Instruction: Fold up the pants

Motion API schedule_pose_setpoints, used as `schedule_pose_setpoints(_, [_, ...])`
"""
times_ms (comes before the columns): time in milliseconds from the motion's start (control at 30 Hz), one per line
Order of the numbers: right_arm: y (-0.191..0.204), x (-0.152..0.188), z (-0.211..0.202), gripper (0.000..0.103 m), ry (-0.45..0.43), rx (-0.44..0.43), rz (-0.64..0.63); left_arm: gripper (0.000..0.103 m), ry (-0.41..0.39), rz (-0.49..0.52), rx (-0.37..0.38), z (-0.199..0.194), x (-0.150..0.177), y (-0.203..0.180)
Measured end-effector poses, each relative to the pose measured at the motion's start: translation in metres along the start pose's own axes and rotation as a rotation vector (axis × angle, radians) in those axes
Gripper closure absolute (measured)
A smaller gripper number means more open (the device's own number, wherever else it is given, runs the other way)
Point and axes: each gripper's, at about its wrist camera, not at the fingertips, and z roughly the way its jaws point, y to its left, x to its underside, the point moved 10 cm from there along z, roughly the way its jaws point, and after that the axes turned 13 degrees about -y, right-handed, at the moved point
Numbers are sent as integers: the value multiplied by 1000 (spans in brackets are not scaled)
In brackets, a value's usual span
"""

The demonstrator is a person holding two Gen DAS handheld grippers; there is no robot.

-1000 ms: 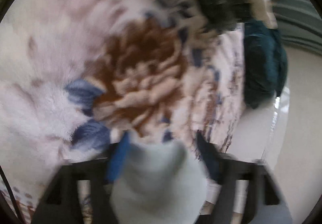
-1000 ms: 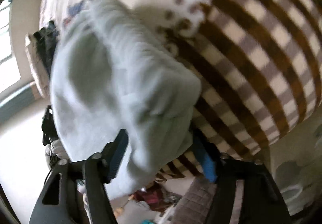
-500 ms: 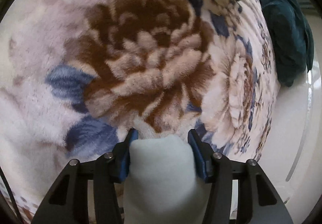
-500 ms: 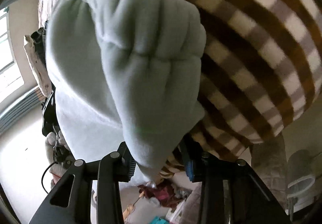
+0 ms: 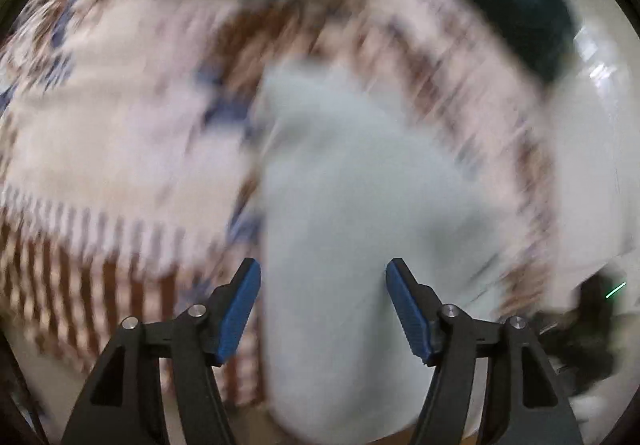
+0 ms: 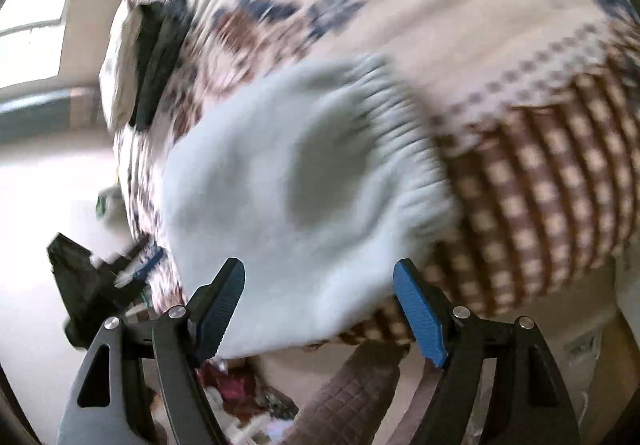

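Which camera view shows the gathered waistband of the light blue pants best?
The right wrist view: the waistband shows its ribbed gathers along the upper right edge of the pants. The left wrist view shows only smooth, blurred fabric of the pants, no waistband.

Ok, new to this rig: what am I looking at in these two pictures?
No robot: a person holds a two-finger gripper in each hand, each with a fisheye camera looking along its fingers. One picture is from the left gripper, the other from the right gripper. Both are blurred. Pale blue pants lie over a floral blanket with a brown checked border. Both grippers' jaws have just been opening; the pants sit between the blue pads, seemingly released.
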Motion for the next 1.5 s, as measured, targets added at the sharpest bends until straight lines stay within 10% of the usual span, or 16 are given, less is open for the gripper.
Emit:
schedule_pose_setpoints(200, [27,53,70,26,119,-7,-159,0,18,-163,-24,41,28,62])
schedule_pose_setpoints(300, [14,51,88,57,98,88,-229,0,9,-110,4,49,25,64])
schedule_pose_setpoints(367, [-9,43,98,103,103,171,-211,0,5,-76,10,53,22,62])
schedule_pose_setpoints(400, [-16,43,102,103,132,156,-156,0,13,-84,11,52,21,61])
schedule_pose_setpoints(500, [-4,35,89,92,192,86,-74,0,9,-88,13,29,8,46])
schedule_pose_setpoints(567, [9,21,69,35,151,102,-128,1,-36,-44,0,10,-6,30])
schedule_pose_setpoints(633, [22,-7,44,17,49,124,-189,1,-72,-25,34,-3,-20,9])
schedule_pose_setpoints(800, [18,-86,34,17,-109,199,-204,0,-85,51,4,24,-59,-18])
schedule_pose_setpoints(1033, [-31,-114,116,17,-26,288,-209,0,21,52,5,76,-66,-2])
schedule_pose_setpoints(1300, [-58,-61,57,7,-102,-39,104,0,20,-155,198,40,-31,18])
schedule_pose_setpoints(1500, [-86,12,127,7,-5,-265,373,0,33,-330,349,60,-14,19])
